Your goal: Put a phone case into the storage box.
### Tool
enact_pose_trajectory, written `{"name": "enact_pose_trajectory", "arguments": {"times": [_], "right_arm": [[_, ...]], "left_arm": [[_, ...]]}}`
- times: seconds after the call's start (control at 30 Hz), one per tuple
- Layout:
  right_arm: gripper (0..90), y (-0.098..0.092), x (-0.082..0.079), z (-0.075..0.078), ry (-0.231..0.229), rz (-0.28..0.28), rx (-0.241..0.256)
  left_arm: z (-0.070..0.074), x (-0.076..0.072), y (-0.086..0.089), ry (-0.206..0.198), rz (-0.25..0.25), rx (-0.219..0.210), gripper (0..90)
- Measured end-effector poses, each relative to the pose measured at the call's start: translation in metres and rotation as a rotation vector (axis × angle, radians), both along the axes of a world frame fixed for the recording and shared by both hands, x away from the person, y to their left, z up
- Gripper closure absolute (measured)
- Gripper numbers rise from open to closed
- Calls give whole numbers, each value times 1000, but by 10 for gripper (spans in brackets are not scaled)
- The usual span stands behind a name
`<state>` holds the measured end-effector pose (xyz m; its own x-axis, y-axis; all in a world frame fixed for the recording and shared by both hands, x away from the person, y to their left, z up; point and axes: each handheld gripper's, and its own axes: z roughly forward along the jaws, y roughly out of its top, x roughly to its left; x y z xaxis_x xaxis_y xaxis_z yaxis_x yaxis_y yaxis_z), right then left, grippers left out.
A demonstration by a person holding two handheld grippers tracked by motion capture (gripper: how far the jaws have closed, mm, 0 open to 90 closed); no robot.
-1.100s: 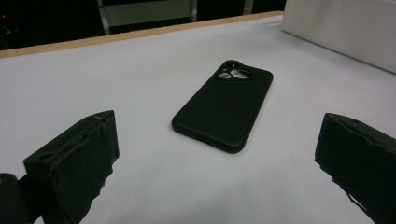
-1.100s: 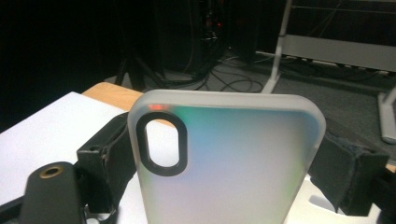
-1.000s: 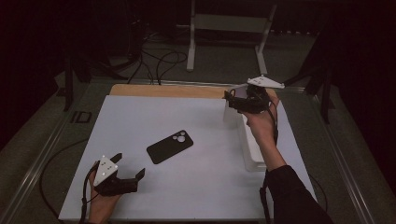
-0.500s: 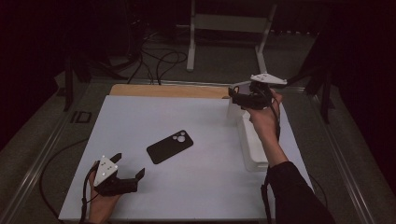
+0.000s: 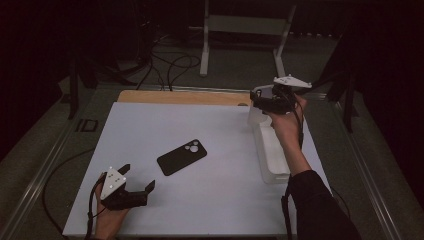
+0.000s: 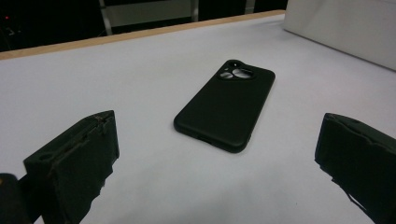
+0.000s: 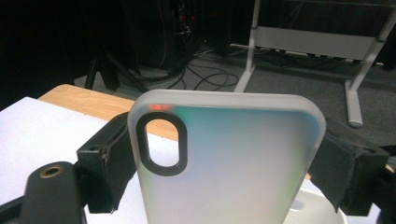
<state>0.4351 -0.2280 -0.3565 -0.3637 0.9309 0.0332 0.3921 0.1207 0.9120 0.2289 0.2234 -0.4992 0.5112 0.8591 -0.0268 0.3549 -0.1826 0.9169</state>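
Right jaws: clenched on the two long sides of a frosted translucent phone case, which stands upright between them, its oval camera cut-out at the upper left in the right gripper view.
Right gripper: held in the air above the far right corner of the worktop, over the far end of a clear plastic bin; the grey three-cornered plate sits on top.
Clear plastic bin: lies along the right edge of the worktop, its long side running from far to near; the person's right forearm reaches over it.
Left jaws: released, spread wide, grasping nothing; the black phone case lies framed between them in the left gripper view, farther off and untouched.
Left gripper: low at the near left corner of the worktop, the jaws pointing toward the middle.
Black phone case: flat near the middle of the worktop, back up, camera cut-out at its far right end, turned at a slant to the edges.
Open room: bare white surface on every side of the black phone case; it lies well apart from the bin and from all four edges.
Far edge: a strip of bare wood shows beyond the white cover.
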Motion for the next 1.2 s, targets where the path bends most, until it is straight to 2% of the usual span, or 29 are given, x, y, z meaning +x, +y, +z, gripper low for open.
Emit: {"name": "enact_pose_trajectory", "arguments": {"times": [0.77,1.07,1.2], "right_arm": [[164,-23,17,-5,16,-80,-24],[164,-34,27,-15,35,-139,-27],[164,-34,31,-20,49,-146,-26]], "left_arm": [[0,0,0,0,1,3,3],[0,0,1,-2,4,-1,3],[0,0,1,-3,5,-2,3]]}}
